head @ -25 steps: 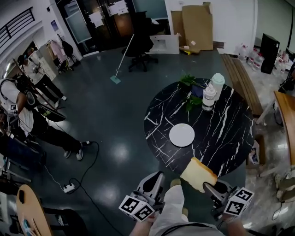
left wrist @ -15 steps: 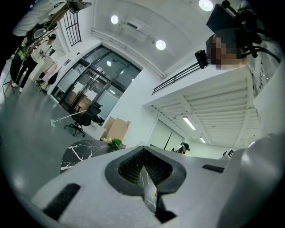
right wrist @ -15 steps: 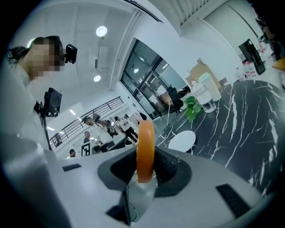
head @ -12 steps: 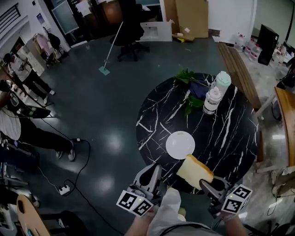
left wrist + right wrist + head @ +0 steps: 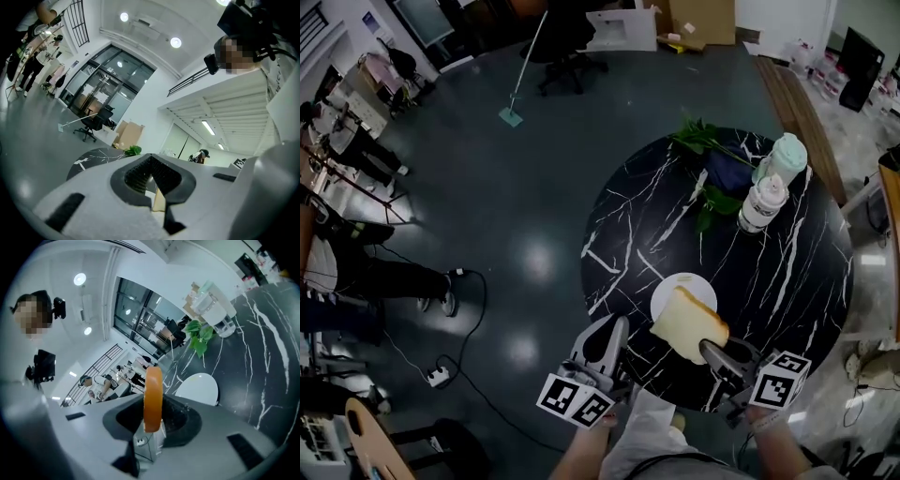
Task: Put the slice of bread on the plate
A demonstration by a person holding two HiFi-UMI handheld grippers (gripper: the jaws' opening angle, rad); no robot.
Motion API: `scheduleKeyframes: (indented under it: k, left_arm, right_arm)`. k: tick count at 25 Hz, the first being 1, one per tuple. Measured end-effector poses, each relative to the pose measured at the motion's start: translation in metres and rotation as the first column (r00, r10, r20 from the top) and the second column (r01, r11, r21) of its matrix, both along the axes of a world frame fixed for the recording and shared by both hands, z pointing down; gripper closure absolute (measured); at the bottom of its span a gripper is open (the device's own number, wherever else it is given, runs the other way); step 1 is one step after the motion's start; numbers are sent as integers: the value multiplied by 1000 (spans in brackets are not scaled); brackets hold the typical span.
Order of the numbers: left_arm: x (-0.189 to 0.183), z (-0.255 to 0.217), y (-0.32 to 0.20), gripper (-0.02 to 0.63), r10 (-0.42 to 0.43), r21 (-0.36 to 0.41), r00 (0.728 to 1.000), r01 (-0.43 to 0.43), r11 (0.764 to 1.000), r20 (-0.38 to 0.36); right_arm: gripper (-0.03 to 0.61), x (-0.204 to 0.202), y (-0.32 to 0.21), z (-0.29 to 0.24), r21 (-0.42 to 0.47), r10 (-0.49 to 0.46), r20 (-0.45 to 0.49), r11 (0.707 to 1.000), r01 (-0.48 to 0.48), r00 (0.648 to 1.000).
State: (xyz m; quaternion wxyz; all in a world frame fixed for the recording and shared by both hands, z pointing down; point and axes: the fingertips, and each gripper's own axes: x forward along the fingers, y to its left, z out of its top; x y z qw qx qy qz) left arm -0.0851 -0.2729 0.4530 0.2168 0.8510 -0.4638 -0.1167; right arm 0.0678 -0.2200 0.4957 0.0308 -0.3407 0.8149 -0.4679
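Note:
A thick slice of bread [image 5: 689, 325] with a tan crust hangs over the near edge of the round black marble table [image 5: 787, 281]. My right gripper [image 5: 713, 350] is shut on its near end. In the right gripper view the slice of bread [image 5: 153, 397] stands edge-on between the jaws. The white plate [image 5: 672, 290] lies just beyond, and the bread covers its near part. The plate [image 5: 199, 387] shows bare past the right jaws. My left gripper [image 5: 613, 330] is held left of the bread with its jaws together and nothing in them, as the left gripper [image 5: 152, 180] view also shows.
At the table's far side stand two white bottles [image 5: 764, 202] beside a green leafy plant [image 5: 708, 141]. A wooden bench [image 5: 797, 84] runs at the right. On the grey floor are an office chair [image 5: 567, 37], a mop [image 5: 520, 75], a power strip [image 5: 439, 377] and people [image 5: 337, 281] at left.
Both grippers and the bread have come forward to the table. The bread was short of the plate and now overlaps its near edge. The table fills more of the head view.

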Motion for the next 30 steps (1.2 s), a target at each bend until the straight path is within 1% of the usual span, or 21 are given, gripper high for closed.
scheduleKeyframes:
  k: [4,7,12,13,17,20,21,23,26,30]
  left_arm:
    - [-7,15,-18,606,-19,-21,1000,19,1000,1]
    - [-8,24,-27,606,-20,-36,1000,20,999,-2]
    - [-4,40,-36,606,-18,-62,1000,17,998,-12]
    - [-4,42,-37,606,-20,-66,1000,19,998,-15]
    - [-4,48,-37,606,-23,-81,1000,21,997,-22]
    - [-4,50,-36,606,-21,-84,999,19,996,-25]
    - [-4,50,-36,606,-21,-86,999,19,996,-25]
    - [-5,51,-35,606,-22,-89,999,20,996,-28]
    - [-6,50,-34,606,-24,-91,999,21,996,-38]
    - [-7,50,-31,606,-22,-90,999,18,996,-45]
  right_arm:
    - [488,-7,-23,22,-106,-6,38,994,10,999]
    - [488,-8,-34,37,-185,3,60,983,8,998]
    - [488,-13,-49,54,-274,43,184,962,9,982]
    - [488,-15,-51,58,-290,49,195,957,10,979]
    - [488,-14,-53,76,-341,47,172,940,15,984]
    - [488,-10,-54,81,-354,33,121,935,12,992]
    - [486,-8,-53,83,-350,23,82,937,7,996]
    - [480,-5,-54,85,-317,-5,-23,948,-2,1000]
    - [437,-1,-57,88,-257,-23,-159,966,-19,987]
    - [386,3,-59,90,-201,-26,-277,979,-32,961]
